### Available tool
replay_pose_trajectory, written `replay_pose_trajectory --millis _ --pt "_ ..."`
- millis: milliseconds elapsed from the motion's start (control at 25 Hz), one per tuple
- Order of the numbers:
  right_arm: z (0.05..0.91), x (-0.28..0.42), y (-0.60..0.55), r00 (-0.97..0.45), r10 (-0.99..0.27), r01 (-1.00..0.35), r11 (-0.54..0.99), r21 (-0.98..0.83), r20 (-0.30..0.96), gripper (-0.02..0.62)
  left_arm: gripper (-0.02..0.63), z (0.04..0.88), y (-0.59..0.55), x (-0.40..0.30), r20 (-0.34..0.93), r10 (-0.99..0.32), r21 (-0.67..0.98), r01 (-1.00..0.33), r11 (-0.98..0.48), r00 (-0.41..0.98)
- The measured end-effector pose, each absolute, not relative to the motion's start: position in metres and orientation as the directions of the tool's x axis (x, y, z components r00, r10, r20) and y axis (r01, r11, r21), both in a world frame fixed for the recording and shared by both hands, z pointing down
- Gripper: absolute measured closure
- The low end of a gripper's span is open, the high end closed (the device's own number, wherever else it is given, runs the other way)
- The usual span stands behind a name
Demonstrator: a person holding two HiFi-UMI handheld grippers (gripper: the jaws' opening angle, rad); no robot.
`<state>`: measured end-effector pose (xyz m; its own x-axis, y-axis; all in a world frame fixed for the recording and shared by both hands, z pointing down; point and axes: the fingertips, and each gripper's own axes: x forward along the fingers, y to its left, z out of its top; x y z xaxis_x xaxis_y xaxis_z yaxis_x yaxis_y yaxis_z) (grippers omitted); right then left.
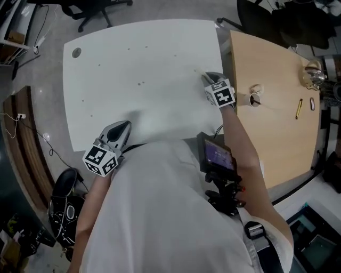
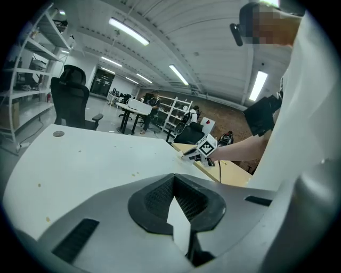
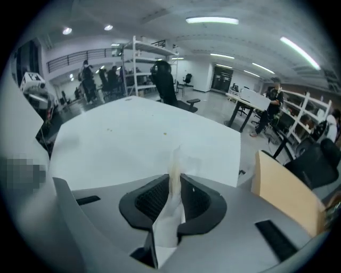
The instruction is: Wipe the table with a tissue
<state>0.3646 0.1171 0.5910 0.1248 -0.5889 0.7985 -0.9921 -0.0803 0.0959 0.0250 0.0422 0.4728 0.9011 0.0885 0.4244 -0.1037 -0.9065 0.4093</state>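
A crumpled white tissue (image 3: 173, 173) sticks up between the pads of my right gripper (image 3: 174, 187), which is shut on it. In the head view the right gripper (image 1: 205, 77) points down at the white table (image 1: 144, 53) near its right edge, the tissue (image 1: 198, 71) touching the top. My left gripper (image 1: 123, 128) hovers over the near edge of the table, its jaws drawn together. A thin white wedge shows between the left gripper's (image 2: 175, 205) pads; I cannot tell what it is. Small dark specks (image 1: 139, 83) dot the tabletop.
A wooden table (image 1: 277, 122) adjoins the white one on the right, carrying a small roll (image 1: 256, 98), a yellow pen (image 1: 299, 108) and a glass object (image 1: 313, 74). An office chair (image 1: 90, 10) stands beyond the far edge. Cables and a bag (image 1: 66, 202) lie on the floor at left.
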Motion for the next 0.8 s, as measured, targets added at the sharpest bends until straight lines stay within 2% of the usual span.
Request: replay_pose_trajectory --millis 320,600,800 --pt "0.614 0.378 0.102 0.229 -0.399 -0.886 0.292 0.36 0.888 0.531 0.6 0.473 0.039 0.023 0.444 0.034 0.405 -0.166 -0.899 0.895" --pt "0.622 0.372 0.099 0.288 -0.339 -0.805 0.422 0.418 0.896 0.533 0.6 0.475 0.04 0.025 0.448 0.033 0.412 -0.173 -0.895 0.893" --pt "0.62 0.352 0.097 0.263 -0.325 -0.785 0.476 0.397 0.908 0.535 0.6 0.473 0.04 0.022 0.443 0.028 0.411 -0.175 -0.895 0.896"
